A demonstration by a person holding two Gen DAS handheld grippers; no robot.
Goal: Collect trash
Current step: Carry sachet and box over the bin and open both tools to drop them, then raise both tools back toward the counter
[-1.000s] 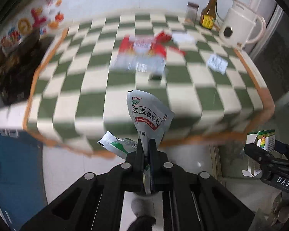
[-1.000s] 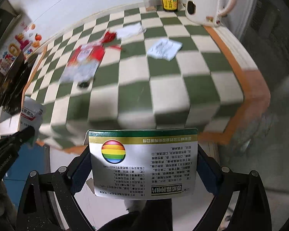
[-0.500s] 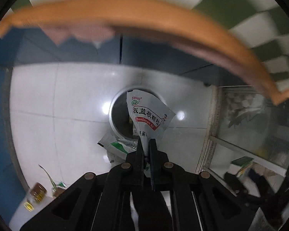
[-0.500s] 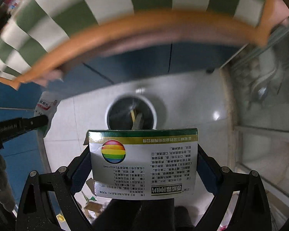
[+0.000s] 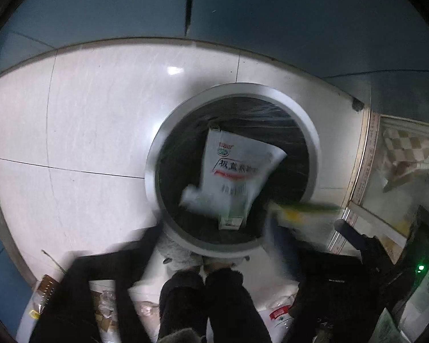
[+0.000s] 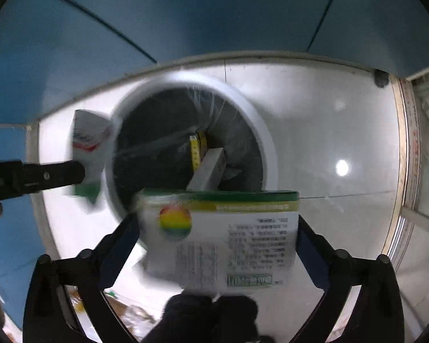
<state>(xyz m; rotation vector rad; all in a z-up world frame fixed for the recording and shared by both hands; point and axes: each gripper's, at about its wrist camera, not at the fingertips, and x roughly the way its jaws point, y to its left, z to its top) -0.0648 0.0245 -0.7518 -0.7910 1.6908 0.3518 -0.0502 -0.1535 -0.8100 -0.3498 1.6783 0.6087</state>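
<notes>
A round grey trash bin (image 5: 157,154) with a dark liner stands on the white floor; it also shows in the right wrist view (image 6: 267,143). In the left wrist view the white medicine packet (image 5: 234,171) is loose and blurred over the bin opening. My left gripper (image 5: 206,245) has its fingers spread wide apart and empty. In the right wrist view the left gripper's finger (image 6: 57,173) sits beside the packet (image 6: 88,140) at the bin's left rim. My right gripper (image 6: 217,237) is shut on a white and green medicine box (image 6: 223,240) just in front of the bin.
Blue cabinet doors (image 5: 271,14) stand behind the bin. A box and a yellow item (image 6: 197,148) lie inside the bin. Bags and packets (image 5: 108,305) lie on the floor near my feet. A door sill (image 5: 357,171) runs at the right.
Both grippers swung down from the table to over the bin. My left gripper opened and the white packet left it, falling toward the bin. The right gripper still holds the box.
</notes>
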